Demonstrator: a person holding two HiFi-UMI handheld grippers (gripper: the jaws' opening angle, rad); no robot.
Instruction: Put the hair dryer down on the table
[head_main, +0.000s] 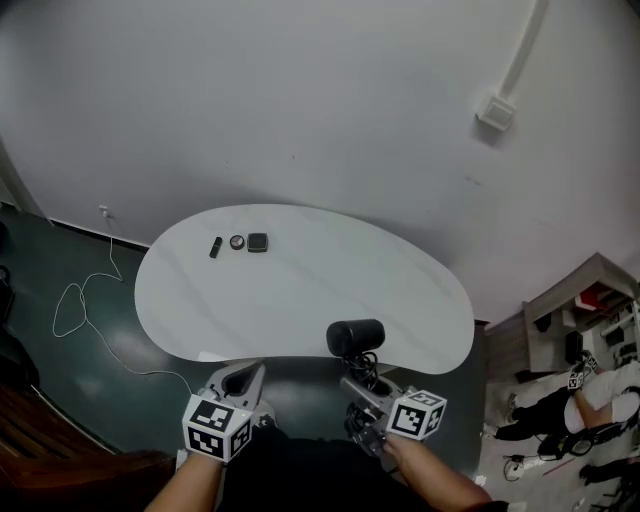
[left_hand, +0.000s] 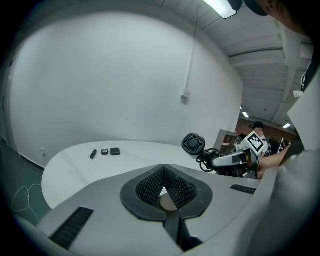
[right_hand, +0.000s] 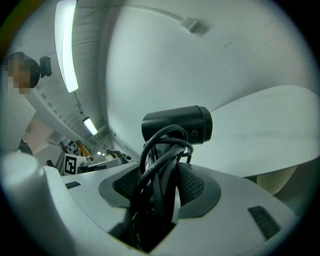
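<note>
In the head view, the black hair dryer with a round barrel is up at the near edge of the white oval bench, held by my right gripper. My left gripper is low beside it, and three small dark objects lie far left on the bench. The left gripper view shows that gripper's jaws closed together on nothing. The right gripper view shows the jaws clamped on the dryer's handle and its wound black cord, barrel uppermost.

Lab or workshop room: bare white wall, conduit, equipment shelves, ceiling strip light.
</note>
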